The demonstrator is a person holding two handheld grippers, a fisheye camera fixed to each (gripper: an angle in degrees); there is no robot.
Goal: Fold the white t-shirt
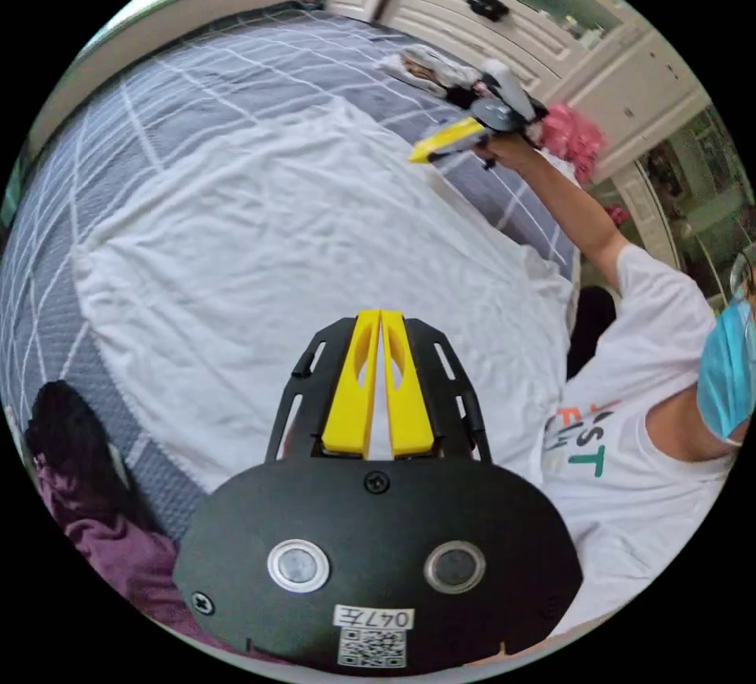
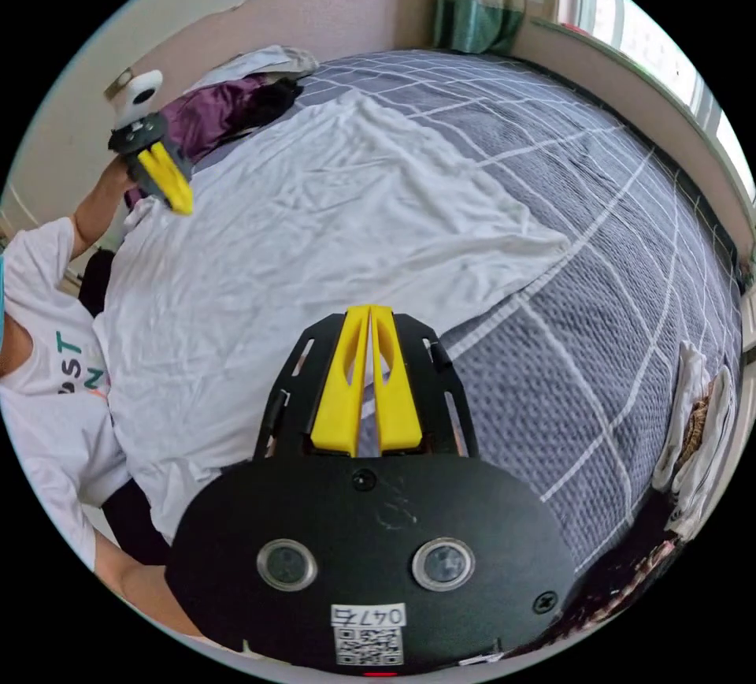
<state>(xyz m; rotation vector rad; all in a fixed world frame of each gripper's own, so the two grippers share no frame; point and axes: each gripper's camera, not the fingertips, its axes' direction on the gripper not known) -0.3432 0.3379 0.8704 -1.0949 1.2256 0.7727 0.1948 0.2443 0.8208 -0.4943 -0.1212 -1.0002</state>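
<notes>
White t-shirt (image 1: pixel 299 243) on grey bedspread (image 2: pixel 598 243) with white grid lines; garment (image 2: pixel 224 105) seemingly purple.

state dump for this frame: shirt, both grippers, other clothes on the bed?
white t-shirt: spread flat on the bed, wrinkled, not yet folded
left gripper: jaws shut, empty, above the shirt
right gripper: jaws shut, empty, above the shirt's edge
grey checked bedspread: laid flat under the shirt
purple garment: crumpled in a heap beside the shirt
white patterned clothes: bunched at the bed's edge
</notes>
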